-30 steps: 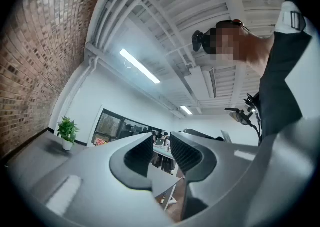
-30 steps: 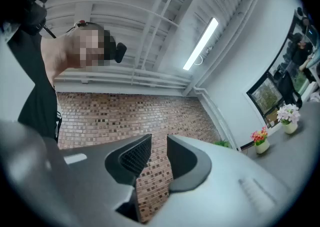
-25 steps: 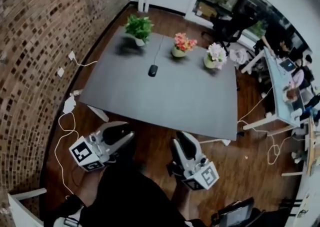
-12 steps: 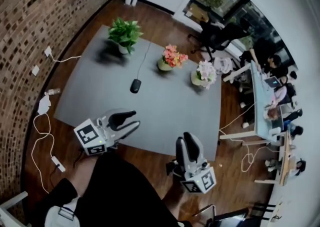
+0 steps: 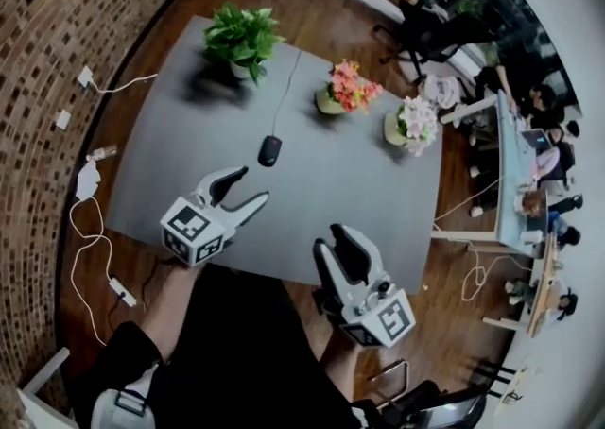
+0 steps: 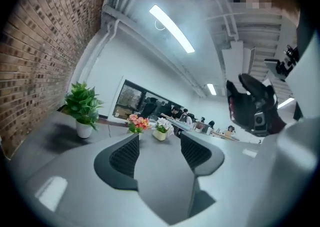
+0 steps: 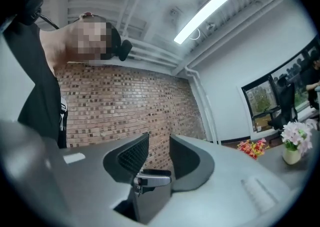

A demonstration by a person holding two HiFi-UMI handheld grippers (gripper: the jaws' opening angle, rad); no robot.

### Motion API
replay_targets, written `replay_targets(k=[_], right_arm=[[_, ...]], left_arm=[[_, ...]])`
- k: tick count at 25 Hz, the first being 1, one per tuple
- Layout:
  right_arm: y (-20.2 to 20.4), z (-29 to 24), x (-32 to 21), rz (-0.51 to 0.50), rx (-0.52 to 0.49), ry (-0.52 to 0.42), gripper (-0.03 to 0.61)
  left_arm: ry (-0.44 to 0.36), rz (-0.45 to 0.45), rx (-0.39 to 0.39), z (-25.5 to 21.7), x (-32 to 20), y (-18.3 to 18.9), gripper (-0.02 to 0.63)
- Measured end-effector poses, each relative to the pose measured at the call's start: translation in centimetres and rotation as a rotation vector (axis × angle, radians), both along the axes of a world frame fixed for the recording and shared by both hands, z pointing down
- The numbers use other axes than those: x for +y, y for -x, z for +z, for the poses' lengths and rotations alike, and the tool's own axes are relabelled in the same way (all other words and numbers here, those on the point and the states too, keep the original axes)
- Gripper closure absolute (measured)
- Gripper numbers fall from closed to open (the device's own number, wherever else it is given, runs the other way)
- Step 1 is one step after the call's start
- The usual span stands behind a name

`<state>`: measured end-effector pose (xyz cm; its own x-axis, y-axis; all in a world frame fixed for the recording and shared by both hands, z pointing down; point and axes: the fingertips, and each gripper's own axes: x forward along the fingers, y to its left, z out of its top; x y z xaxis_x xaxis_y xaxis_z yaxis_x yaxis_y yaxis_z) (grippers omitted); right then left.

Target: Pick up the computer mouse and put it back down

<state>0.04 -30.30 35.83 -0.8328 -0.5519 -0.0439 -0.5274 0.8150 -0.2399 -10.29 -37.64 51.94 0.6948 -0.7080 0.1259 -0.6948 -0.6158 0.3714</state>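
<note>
Now that our left gripper (image 5: 253, 183) has swung out over the grey rectangular table (image 5: 180, 125) with its jaws just opening on nothing, we reckon it's lined up on the small black corded computer mouse (image 5: 270, 150) lying just ahead, while the right gripper (image 5: 333, 240) is narrowly parted and empty.

- Computer mouse (image 5: 269, 150): dark, oval, wired; lying flat and free near the middle of the grey tabletop (image 5: 359, 200), long axis running roughly 12 to 6 o'clock.
- Cable (image 5: 288, 87): thin, dark, leaves the mouse's 12 o'clock end and runs across the tabletop toward 12–1 o'clock.
</note>
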Motion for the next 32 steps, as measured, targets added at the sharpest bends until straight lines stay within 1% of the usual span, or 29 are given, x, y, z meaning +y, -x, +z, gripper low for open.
replay_targets(k=[1,2,4,6,7,9,11,13,15,18,20,22,23,24,25,26,27,28,29,30,32], right_arm=[[0.0,-0.1,-0.5,-0.007,0.004,-0.001,0.476],[0.0,-0.1,-0.7,-0.014,0.004,-0.001,0.476],[-0.3,1.1,-1.2,-0.021,0.007,0.025,0.476],[-0.9,2.7,-2.0,-0.018,0.008,0.072,0.476],[-1.4,3.1,-2.4,-0.017,0.002,0.085,0.476],[-2.7,2.9,-3.3,-0.028,-0.013,0.074,0.476],[-4.0,2.4,-4.4,-0.036,-0.029,0.059,0.476],[-5.9,1.9,-5.2,-0.029,-0.052,0.057,0.476],[-8.4,1.7,-5.9,-0.009,-0.079,0.055,0.477],[-12.4,2.3,-7.1,0.032,-0.104,0.064,0.477],[-14.8,2.7,-7.7,0.058,-0.121,0.066,0.477],[-16.8,3.3,-8.0,0.084,-0.134,0.077,0.476],[-17.6,3.3,-8.1,0.092,-0.145,0.078,0.477],[-18.2,3.1,-8.3,0.097,-0.157,0.074,0.477],[-18.7,3.0,-8.4,0.1,-0.166,0.073,0.477],[-19.1,3.1,-8.4,0.101,-0.169,0.074,0.477],[-19.3,3.2,-8.4,0.1,-0.169,0.076,0.477],[-19.5,3.2,-8.5,0.096,-0.168,0.075,0.477],[-19.6,3.0,-8.5,0.089,-0.17,0.069,0.477],[-19.5,2.7,-8.6,0.08,-0.174,0.061,0.477],[-18.9,2.0,-8.6,0.057,-0.191,0.048,0.477]], left_arm=[[0.017,-0.02,-0.02,1.1,-0.9,-0.2,0.367],[0.036,-0.035,-0.049,1.9,-1.8,-0.4,0.333],[0.088,-0.057,-0.138,4.2,-3.9,-0.8,0.267],[0.161,-0.079,-0.231,8.5,-5.9,-1.4,0.21],[0.19,-0.103,-0.276,10.7,-6.9,-1.6,0.204],[0.232,-0.178,-0.338,14.6,-9.5,-1.8,0.204],[0.294,-0.242,-0.373,18.7,-12.2,-2.2,0.204],[0.37,-0.285,-0.421,22.8,-14.1,-2.8,0.204],[0.418,-0.321,-0.475,25.9,-15.8,-3.5,0.204],[0.471,-0.364,-0.554,28.9,-18.2,-3.7,0.204],[0.488,-0.368,-0.62,30.4,-19.1,-3.5,0.21],[0.494,-0.369,-0.657,31.1,-19.5,-3.4,0.219],[0.502,-0.368,-0.662,31.2,-19.5,-3.5,0.235],[0.52,-0.359,-0.663,31.4,-19.2,-3.6,0.327],[0.552,-0.338,-0.654,31.6,-18.8,-3.8,0.325],[0.593,-0.309,-0.618,31.6,-18.3,-4.2,0.325],[0.63,-0.28,-0.541,30.9,-18.0,-4.9,0.327],[0.647,-0.257,-0.419,29.4,-17.9,-5.8,0.327],[0.64,-0.243,-0.269,26.9,-18.0,-6.7,0.327],[0.612,-0.236,-0.11,23.6,-18.2,-7.3,0.327],[0.527,-0.209,0.21,16.1,-18.4,-7.8,0.327]])
